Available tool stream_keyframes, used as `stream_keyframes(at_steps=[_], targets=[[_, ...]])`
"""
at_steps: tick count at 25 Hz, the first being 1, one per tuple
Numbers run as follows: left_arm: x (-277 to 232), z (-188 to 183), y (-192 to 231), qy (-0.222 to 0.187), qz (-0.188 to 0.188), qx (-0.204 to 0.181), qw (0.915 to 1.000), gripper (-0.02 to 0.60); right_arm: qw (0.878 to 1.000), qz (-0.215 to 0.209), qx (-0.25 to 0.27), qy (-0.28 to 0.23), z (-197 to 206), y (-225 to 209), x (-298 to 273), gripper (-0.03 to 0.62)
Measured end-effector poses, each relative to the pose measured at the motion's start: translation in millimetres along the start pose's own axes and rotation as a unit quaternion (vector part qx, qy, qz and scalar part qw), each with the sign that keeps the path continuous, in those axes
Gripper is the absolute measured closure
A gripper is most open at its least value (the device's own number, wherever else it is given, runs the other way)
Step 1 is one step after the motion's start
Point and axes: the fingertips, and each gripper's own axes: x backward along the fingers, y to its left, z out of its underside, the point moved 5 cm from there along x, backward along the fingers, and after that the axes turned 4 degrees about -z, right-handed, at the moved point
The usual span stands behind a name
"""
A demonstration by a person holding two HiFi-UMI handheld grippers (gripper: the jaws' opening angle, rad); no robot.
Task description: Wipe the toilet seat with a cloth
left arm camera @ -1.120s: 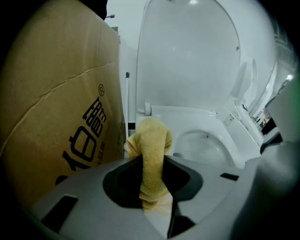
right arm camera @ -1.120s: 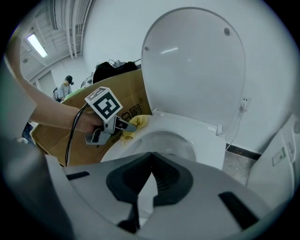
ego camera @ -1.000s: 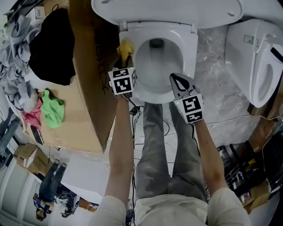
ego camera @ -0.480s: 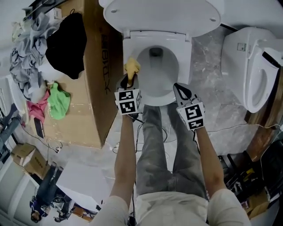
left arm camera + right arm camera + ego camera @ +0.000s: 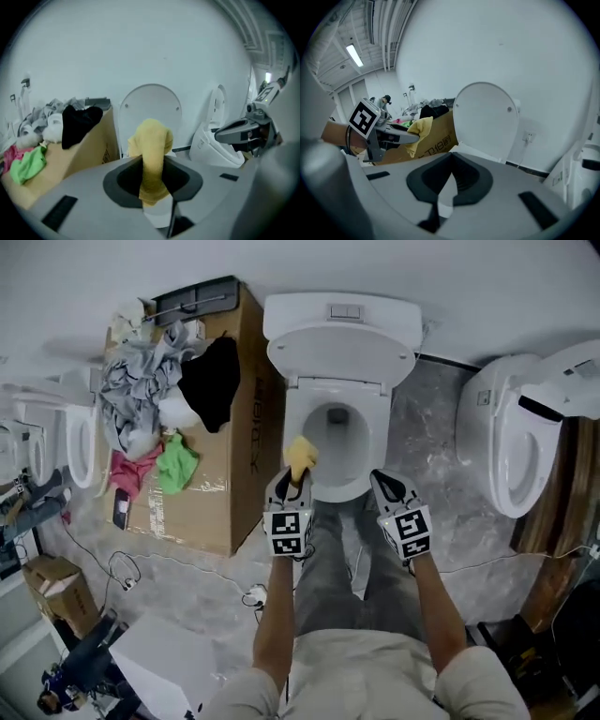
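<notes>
A white toilet stands ahead with its seat (image 5: 323, 486) down and its lid (image 5: 339, 345) raised against the wall. My left gripper (image 5: 294, 482) is shut on a yellow cloth (image 5: 301, 456), held over the seat's front left rim; the left gripper view shows the cloth (image 5: 151, 159) bunched and standing up between the jaws. The right gripper (image 5: 382, 486) hovers at the seat's front right, shut with nothing in it. From the right gripper view the cloth (image 5: 417, 133) and the left gripper appear off to the left, with the raised lid (image 5: 486, 122) ahead.
A cardboard box (image 5: 211, 474) piled with clothes (image 5: 159, 395) stands left of the toilet. A second white toilet (image 5: 511, 442) is on the right, another fixture (image 5: 52, 442) at far left. Cables (image 5: 122, 568) and a small box (image 5: 61, 582) lie on the grey floor.
The head camera has pulled back and up, taking in the whole toilet. Both grippers have drawn back from the bowl to the seat's front edge, the cloth still in the left one.
</notes>
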Motion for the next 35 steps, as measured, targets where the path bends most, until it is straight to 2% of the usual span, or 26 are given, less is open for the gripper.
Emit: stream_keyframes(at_steps=[5,9,16,21,27,31,35], targets=[[68.2,-73.9,-30.4,-0.067,-0.002,-0.014,0.9977,0.466,0.998,-0.015,0.023,-0.054,-62.5,15.5,64.6,0.588],[127.0,-132.7,-55.1,-0.125,-0.007,-0.022,0.992,0.466,0.993,-0.023,0.049,-0.103,-114.6,26.8,120.2,0.588],[212.6,-198.0,-90.9,-0.194,-0.011,-0.047,0.9797,0.466,0.986,-0.021,0.067,-0.152,-175.3,40.7,203.3,0.588],[242.7,-217.2,-93.6,-0.224,-0.002,-0.072,0.972,0.466,0.978,-0.007,0.109,-0.179,-205.3,58.7,230.2,0.589],[259.9,-229.4,-82.6,-0.252,0.032,-0.082,0.9638,0.466,0.964,0.041,0.157,-0.209,-239.9,81.0,238.3,0.588],[271.9,-231.3,-78.8,-0.258,0.063,-0.089,0.96,0.466,0.961,0.062,0.163,-0.214,-252.6,102.7,242.5,0.588],[277.7,-238.0,-68.9,-0.274,0.074,-0.095,0.9541,0.466,0.959,0.073,0.171,-0.212,-259.8,123.0,238.4,0.588]])
